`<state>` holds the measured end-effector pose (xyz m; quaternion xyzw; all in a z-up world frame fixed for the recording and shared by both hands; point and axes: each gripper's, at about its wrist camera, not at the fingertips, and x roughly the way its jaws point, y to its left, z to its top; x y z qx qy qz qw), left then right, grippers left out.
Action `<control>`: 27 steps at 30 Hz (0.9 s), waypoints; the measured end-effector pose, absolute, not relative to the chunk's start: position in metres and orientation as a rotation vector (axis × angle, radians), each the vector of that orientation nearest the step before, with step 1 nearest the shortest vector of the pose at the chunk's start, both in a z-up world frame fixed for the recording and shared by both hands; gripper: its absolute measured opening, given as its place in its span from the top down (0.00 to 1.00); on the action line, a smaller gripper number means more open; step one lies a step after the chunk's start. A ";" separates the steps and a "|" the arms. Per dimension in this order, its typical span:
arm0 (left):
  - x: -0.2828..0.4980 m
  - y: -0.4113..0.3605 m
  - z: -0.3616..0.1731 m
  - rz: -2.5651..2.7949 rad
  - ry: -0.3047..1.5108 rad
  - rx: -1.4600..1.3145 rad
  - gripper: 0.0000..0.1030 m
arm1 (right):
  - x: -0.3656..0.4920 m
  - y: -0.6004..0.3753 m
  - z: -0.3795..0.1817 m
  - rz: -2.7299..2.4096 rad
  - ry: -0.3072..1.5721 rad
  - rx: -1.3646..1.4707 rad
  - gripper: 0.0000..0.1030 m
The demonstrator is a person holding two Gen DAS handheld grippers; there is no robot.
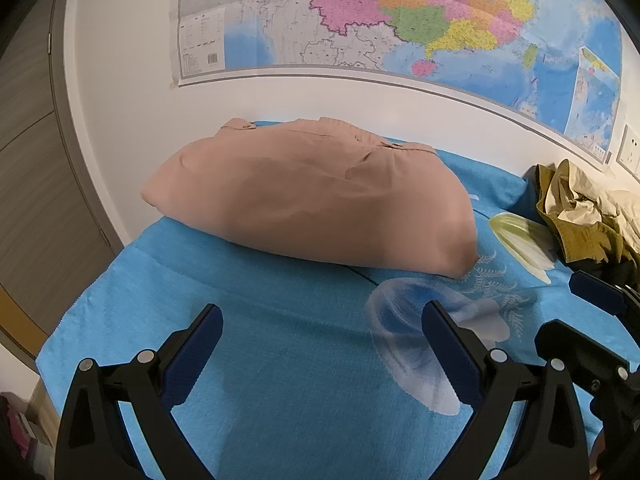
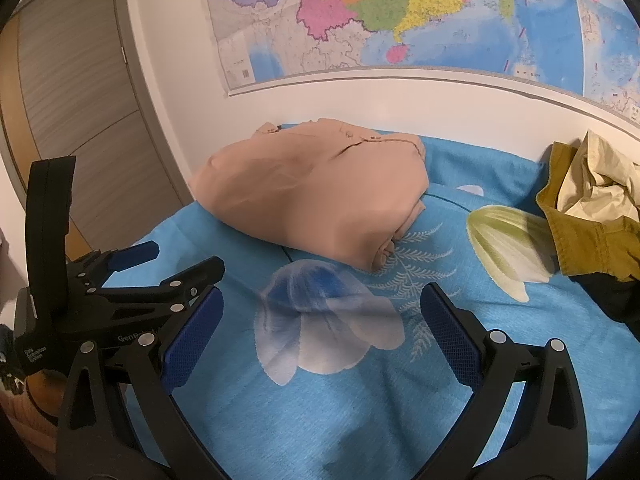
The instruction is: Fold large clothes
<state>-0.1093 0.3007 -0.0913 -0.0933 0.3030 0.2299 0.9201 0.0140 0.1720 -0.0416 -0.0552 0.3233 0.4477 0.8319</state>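
Note:
A folded tan garment (image 1: 312, 196) lies on the blue flowered bedsheet (image 1: 280, 340) near the wall; it also shows in the right wrist view (image 2: 316, 192). My left gripper (image 1: 322, 320) is open and empty, a short way in front of the garment. My right gripper (image 2: 322, 308) is open and empty, in front of the garment's right end. The left gripper (image 2: 168, 260) shows at the left of the right wrist view; the right gripper (image 1: 556, 308) shows at the right edge of the left wrist view.
A crumpled pile of olive, cream and dark clothes (image 1: 580, 208) lies at the right of the bed, also in the right wrist view (image 2: 592, 216). A wall map (image 1: 400, 20) hangs behind the bed. A wardrobe door (image 1: 32, 160) stands at the left.

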 end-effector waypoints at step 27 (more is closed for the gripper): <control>-0.099 0.295 -0.097 0.453 0.622 -0.188 0.07 | 0.019 0.163 -0.049 0.935 0.701 -0.096 0.05</control>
